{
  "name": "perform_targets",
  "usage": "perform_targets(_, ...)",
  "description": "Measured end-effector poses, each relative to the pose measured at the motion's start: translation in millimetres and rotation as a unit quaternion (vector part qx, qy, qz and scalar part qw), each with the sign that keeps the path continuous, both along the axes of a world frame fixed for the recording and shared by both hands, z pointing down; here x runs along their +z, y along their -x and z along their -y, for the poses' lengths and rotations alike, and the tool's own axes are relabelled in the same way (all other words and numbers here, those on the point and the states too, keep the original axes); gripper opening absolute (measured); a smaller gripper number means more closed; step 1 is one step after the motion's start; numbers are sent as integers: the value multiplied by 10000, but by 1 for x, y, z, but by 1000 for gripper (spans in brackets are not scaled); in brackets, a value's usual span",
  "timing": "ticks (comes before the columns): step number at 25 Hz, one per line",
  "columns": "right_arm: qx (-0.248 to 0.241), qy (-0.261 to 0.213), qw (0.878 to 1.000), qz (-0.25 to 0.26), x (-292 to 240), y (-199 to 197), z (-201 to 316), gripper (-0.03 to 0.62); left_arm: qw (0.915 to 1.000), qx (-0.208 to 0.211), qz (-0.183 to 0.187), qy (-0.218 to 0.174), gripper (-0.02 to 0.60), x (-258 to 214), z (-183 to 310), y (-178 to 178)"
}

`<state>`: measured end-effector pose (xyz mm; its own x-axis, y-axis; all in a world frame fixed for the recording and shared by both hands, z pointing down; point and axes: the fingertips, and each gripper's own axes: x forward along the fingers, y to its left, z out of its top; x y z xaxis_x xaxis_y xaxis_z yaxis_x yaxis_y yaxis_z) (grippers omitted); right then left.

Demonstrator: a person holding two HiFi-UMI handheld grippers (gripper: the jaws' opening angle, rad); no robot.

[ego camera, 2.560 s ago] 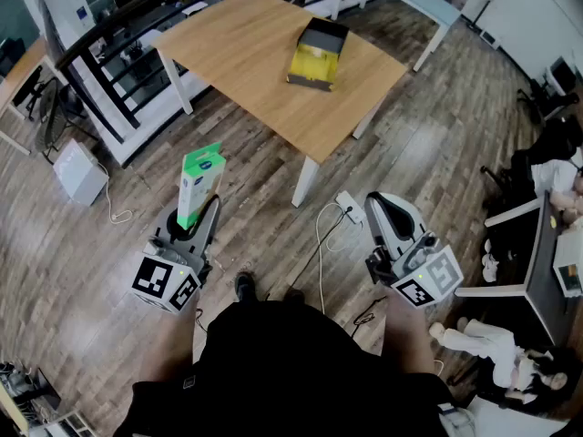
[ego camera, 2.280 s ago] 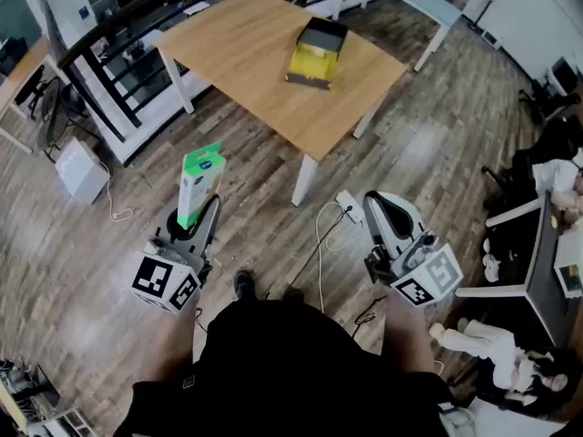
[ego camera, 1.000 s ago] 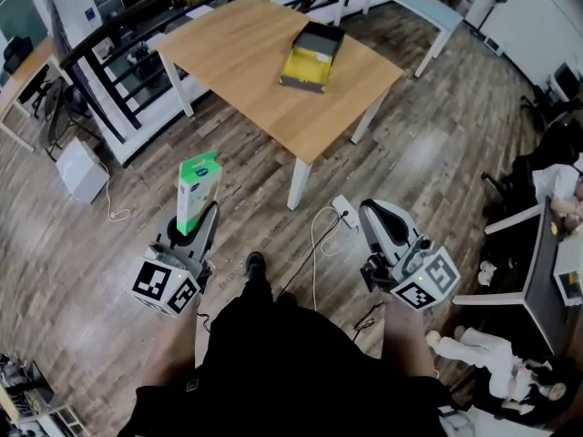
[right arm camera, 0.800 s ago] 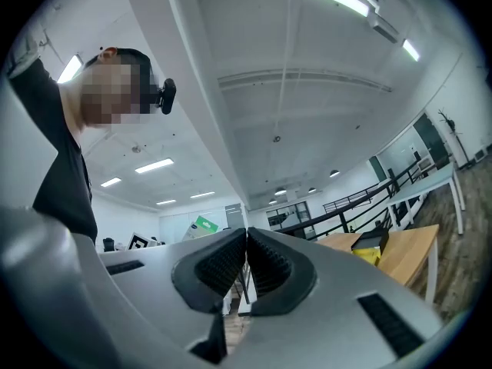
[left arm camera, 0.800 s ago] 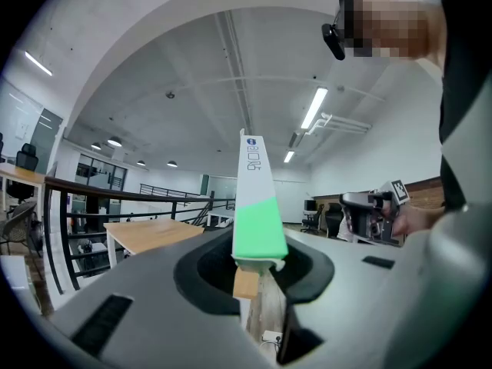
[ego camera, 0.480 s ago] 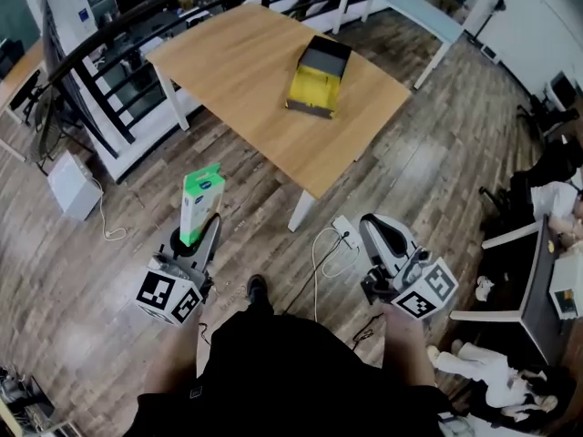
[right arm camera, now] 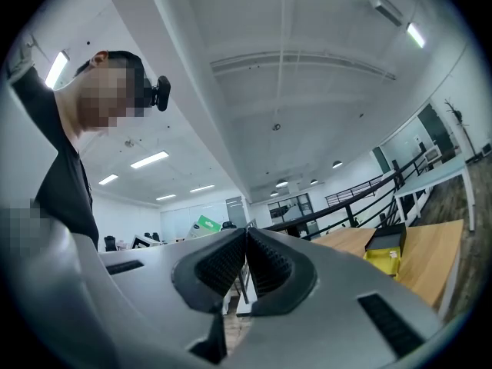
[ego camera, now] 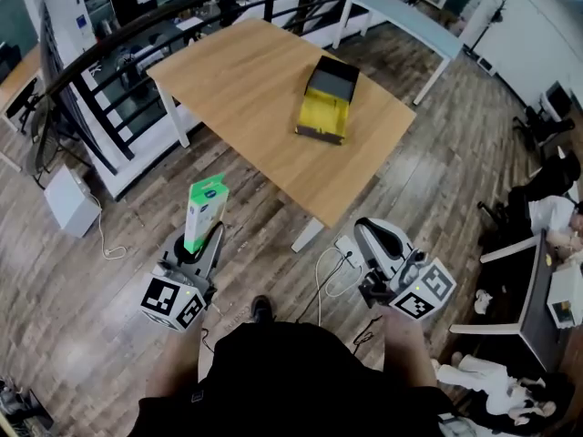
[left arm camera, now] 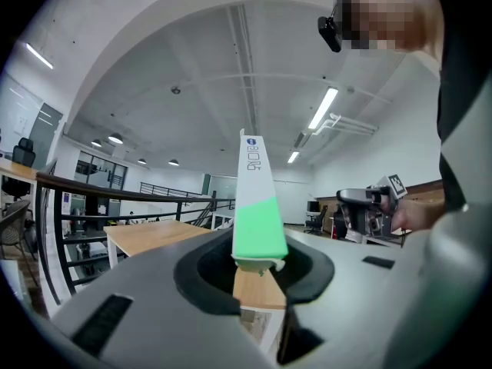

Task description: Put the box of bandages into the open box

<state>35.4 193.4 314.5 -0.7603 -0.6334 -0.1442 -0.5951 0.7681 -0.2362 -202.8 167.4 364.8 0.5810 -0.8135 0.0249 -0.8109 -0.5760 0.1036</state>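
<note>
The box of bandages (ego camera: 204,209), white with a green band, stands upright in my left gripper (ego camera: 202,237), whose jaws are shut on its lower end. In the left gripper view the box of bandages (left arm camera: 257,206) rises from between the dark pads (left arm camera: 201,271) of the left gripper (left arm camera: 257,266). The open box (ego camera: 326,107), dark outside and yellow inside, lies on the wooden table (ego camera: 246,80), well ahead of both grippers. My right gripper (ego camera: 373,241) hangs over the floor at the right, shut with nothing in it; in its own view the right gripper (right arm camera: 246,237) has ribbed pads pressed together, and the open box (right arm camera: 384,254) shows far right.
A black railing (ego camera: 118,25) runs behind the table, and a grey-topped desk (ego camera: 401,12) stands beyond it. A white cable and power strip (ego camera: 339,248) lie on the wood floor near the table leg (ego camera: 306,233). Desks and seated people are at the far right (ego camera: 547,217).
The table and open box have drawn nearer and lower in the head view as the person stepped forward. Both grippers keep their pose; the left still holds the box.
</note>
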Motion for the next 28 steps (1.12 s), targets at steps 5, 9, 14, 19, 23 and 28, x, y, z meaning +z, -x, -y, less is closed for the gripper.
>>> perform_targets(5,58,-38,10000,67,-5,14,15,38,10000,-23,15,-28,94,-2,9,20)
perform_targets(9,2,-70,9999,114,-8,27,20,38,9999,-119,61,-104,94,-8,13,38)
perform_targets(14,23,-83,9999,123,-10,30,23,38,9998,-145,25,-101,94,-4,16,47)
perform_targets(19,84,-24,9997,214,-9,28,32,38,10000,-19,70,-20,94,-1,23,41)
perform_targets(23,64,13,9997,250,-4,28,43,38,10000,3,88,-9,94,1,35,38)
perform_targets(28,109,73,9994,314,-1,17,67,38,9999,-20,132,70,94,4,55,32)
